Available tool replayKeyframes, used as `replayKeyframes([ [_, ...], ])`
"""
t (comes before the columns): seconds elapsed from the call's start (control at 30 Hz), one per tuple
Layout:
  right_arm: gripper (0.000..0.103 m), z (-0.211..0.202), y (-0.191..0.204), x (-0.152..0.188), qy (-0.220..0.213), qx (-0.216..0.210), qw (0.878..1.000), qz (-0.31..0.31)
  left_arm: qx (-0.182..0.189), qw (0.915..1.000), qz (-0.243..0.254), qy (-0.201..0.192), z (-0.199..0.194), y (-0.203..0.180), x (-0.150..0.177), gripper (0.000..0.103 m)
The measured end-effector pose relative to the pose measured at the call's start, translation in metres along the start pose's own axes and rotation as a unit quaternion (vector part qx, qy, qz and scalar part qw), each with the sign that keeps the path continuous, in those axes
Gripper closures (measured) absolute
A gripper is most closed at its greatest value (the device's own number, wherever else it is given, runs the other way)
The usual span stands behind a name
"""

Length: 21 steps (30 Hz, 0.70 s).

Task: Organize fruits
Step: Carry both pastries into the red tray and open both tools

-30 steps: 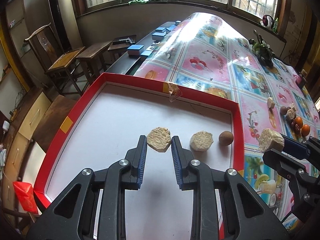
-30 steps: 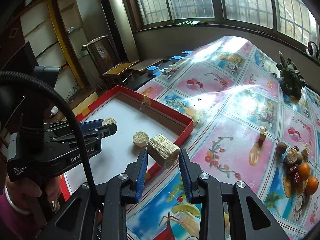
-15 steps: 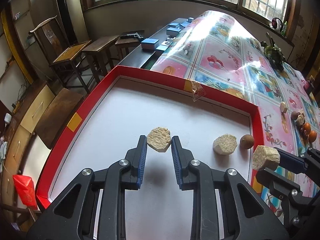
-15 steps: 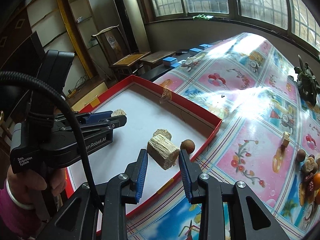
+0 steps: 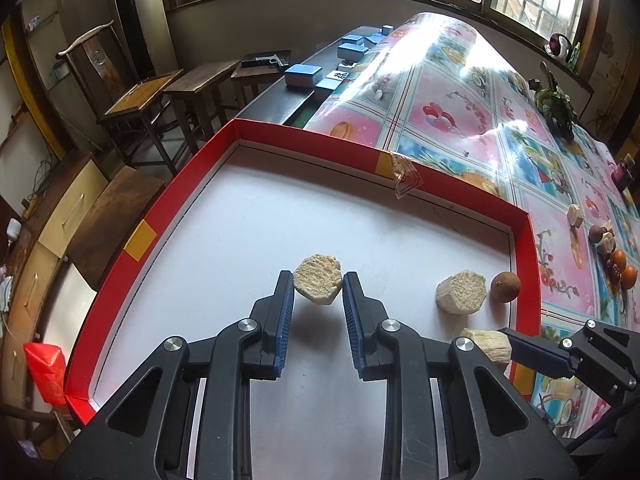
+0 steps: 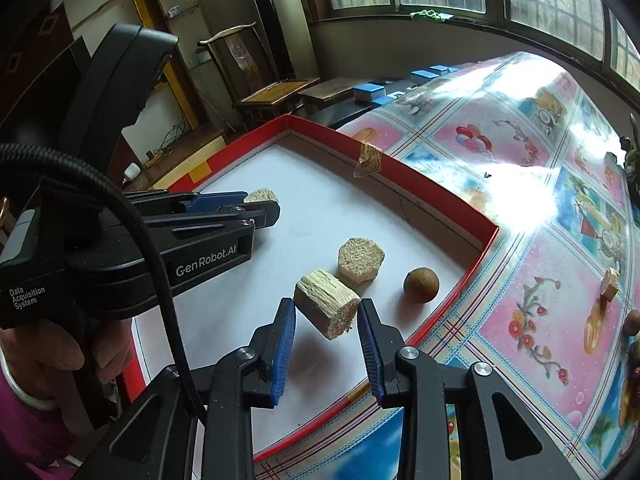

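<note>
A shallow red-walled tray with a white floor lies on the flowered tablecloth. My left gripper is shut on a pale fibrous sugarcane chunk, held above the tray floor. My right gripper is shut on a longer sugarcane piece, held over the tray's right part. On the tray floor lie another sugarcane chunk and a brown round fruit.
More fruit lies on the cloth right of the tray: a sugarcane piece, brown fruits and oranges. A person's hand holds the left gripper. Wooden chairs and blue boxes stand beyond the table.
My right gripper has carried its sugarcane piece leftward from over the tablecloth to over the tray and lower. The left gripper with its chunk has shifted slightly over the tray.
</note>
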State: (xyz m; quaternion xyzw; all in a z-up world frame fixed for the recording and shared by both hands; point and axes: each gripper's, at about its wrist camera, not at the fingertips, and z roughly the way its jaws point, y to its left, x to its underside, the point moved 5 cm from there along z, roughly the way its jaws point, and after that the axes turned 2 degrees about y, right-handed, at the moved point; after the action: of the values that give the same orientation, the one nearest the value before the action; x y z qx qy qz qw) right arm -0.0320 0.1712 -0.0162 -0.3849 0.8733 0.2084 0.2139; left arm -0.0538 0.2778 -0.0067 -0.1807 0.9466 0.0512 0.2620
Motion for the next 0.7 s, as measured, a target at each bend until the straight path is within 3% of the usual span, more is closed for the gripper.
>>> replayKeyframes([
  [0.3, 0.068, 0.014, 0.002, 0.002, 0.005, 0.001, 1.0, 0.0, 0.002, 0.9997, -0.011, 0.021, 0.007, -0.002, 0.002, 0.079],
  [0.33, 0.068, 0.013, 0.002, 0.003, 0.003, -0.003, 1.0, 0.001, 0.002, 0.9997, -0.012, 0.022, 0.007, -0.002, 0.002, 0.076],
  [0.43, 0.068, 0.005, 0.003, 0.003, -0.005, -0.007, 1.0, 0.002, 0.005, 0.9997, -0.015, 0.018, 0.003, -0.002, 0.002, 0.053],
  [0.57, 0.067, -0.014, 0.0, 0.003, -0.029, -0.01, 0.999, 0.01, -0.01, 0.9999, -0.005, -0.009, -0.012, -0.007, -0.001, 0.051],
  [0.63, 0.054, -0.025, -0.005, 0.004, -0.038, -0.006, 0.999, 0.019, -0.008, 0.9998, -0.001, -0.016, -0.018, -0.011, -0.003, 0.051],
  [0.7, 0.052, -0.035, -0.012, 0.005, -0.049, 0.002, 0.998, 0.031, -0.005, 0.9998, 0.002, -0.019, -0.022, -0.017, -0.003, 0.051],
])
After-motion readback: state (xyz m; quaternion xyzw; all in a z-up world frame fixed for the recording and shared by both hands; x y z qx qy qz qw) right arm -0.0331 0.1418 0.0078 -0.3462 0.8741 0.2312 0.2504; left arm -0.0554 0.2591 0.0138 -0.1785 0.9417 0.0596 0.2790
